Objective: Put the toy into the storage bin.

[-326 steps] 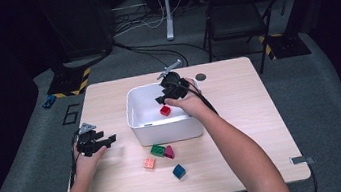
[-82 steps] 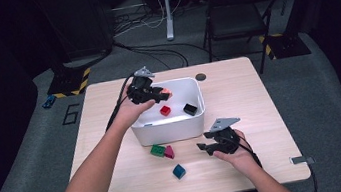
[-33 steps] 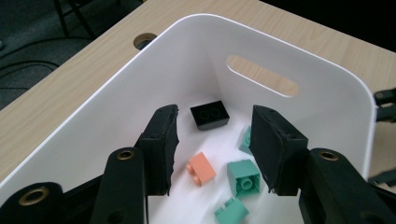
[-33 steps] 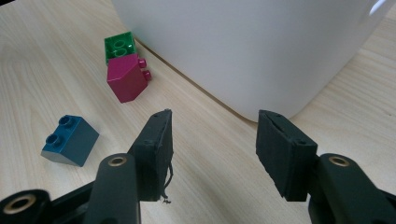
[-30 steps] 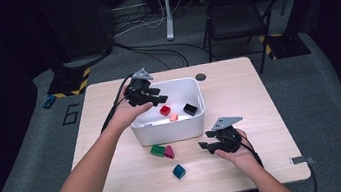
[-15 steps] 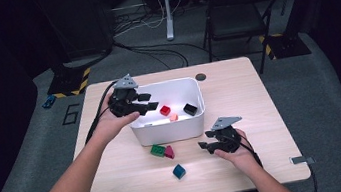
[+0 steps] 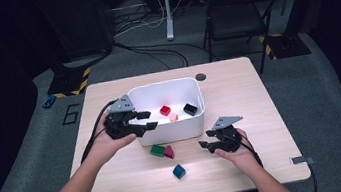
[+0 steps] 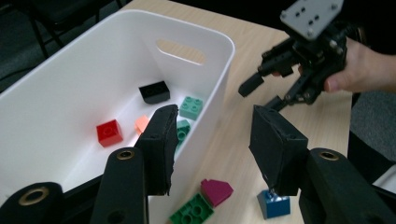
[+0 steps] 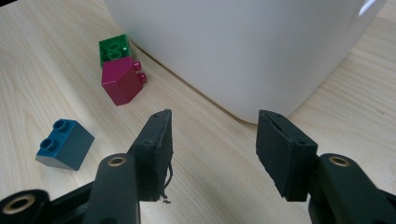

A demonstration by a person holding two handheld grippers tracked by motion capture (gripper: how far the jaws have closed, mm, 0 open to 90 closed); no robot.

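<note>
A white bin [image 7: 163,84] stands mid-table and holds a red brick [image 7: 164,110], an orange brick [image 7: 173,117] and a black brick [image 7: 190,109]. The left gripper view also shows a teal brick [image 8: 191,107] in the bin [image 8: 212,35]. My left gripper [image 7: 145,120] hovers open and empty at the bin's left front corner. On the table in front of the bin lie a green brick [image 7: 157,151], a magenta brick [image 7: 169,152] and a blue brick [image 7: 179,171]. To their right, my right gripper [image 7: 205,139] rests open and empty near the bin's right front corner, its jaws [image 9: 212,149] pointing at the bin wall [image 9: 243,46].
Bare tabletop lies left of the bin and along the right side. A round dark cable hole [image 7: 200,77] sits behind the bin. A chair [image 7: 235,16] and floor cables stand beyond the table's far edge.
My left gripper has pulled back from above the bin's rear left, moving leftward and toward me to the bin's left front corner. The right gripper and the bricks have stayed put.
</note>
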